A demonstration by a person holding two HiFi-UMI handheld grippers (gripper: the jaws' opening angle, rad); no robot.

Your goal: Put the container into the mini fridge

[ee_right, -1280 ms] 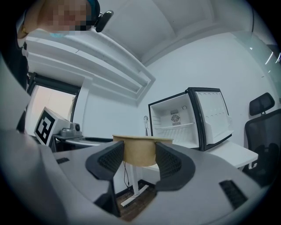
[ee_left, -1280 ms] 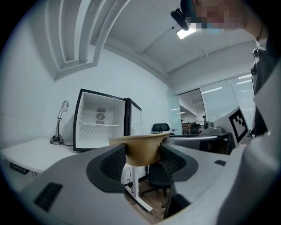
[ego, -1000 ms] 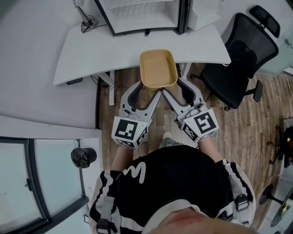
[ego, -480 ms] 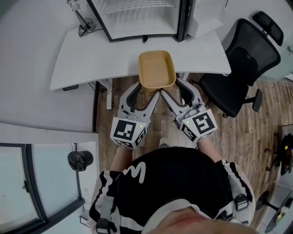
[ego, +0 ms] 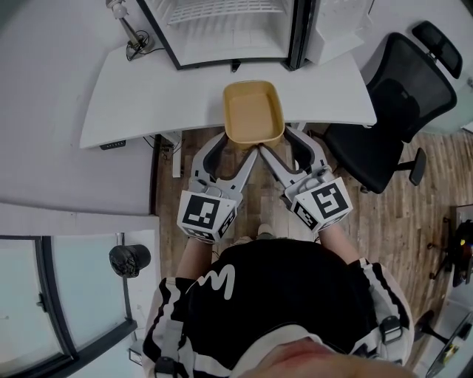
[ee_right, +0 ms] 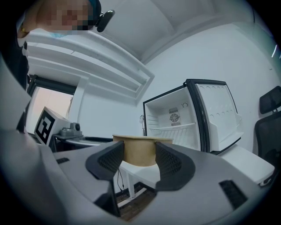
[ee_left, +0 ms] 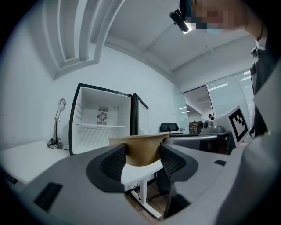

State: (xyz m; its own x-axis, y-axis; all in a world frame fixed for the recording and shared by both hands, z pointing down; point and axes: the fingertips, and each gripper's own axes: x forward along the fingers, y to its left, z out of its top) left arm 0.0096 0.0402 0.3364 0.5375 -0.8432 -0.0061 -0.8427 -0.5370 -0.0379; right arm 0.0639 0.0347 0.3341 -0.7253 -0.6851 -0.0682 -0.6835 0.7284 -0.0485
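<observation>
**Container held in both grippers, in front of the open mini fridge**

I have the tan container (ego: 253,112) between the two grippers. It is an open, empty, rectangular tub, hanging over the near edge of the white desk (ego: 148,88). The left gripper (ego: 235,148) is clamped on its near-left corner, and the right gripper (ego: 281,142) on its near-right corner. The two reach it from my side, so the tub's far end points away from me.

In the left gripper view, the ribbed pads (ee_left: 115,161) press the brown wall on both sides, with the container (ee_left: 141,151) filling the gap. The right gripper view shows the same, both jaws closed against the container (ee_right: 139,149).

The mini fridge (ego: 229,29) stands at the back of the desk, straight beyond the tub. Its door (ego: 332,22) is swung open to the right and a wire shelf (ee_left: 102,126) shows inside. The container is well short of the fridge opening, with bare desk between them. I cannot tell whether its base touches the desk. A black office chair (ego: 399,96) sits off to the right.
</observation>
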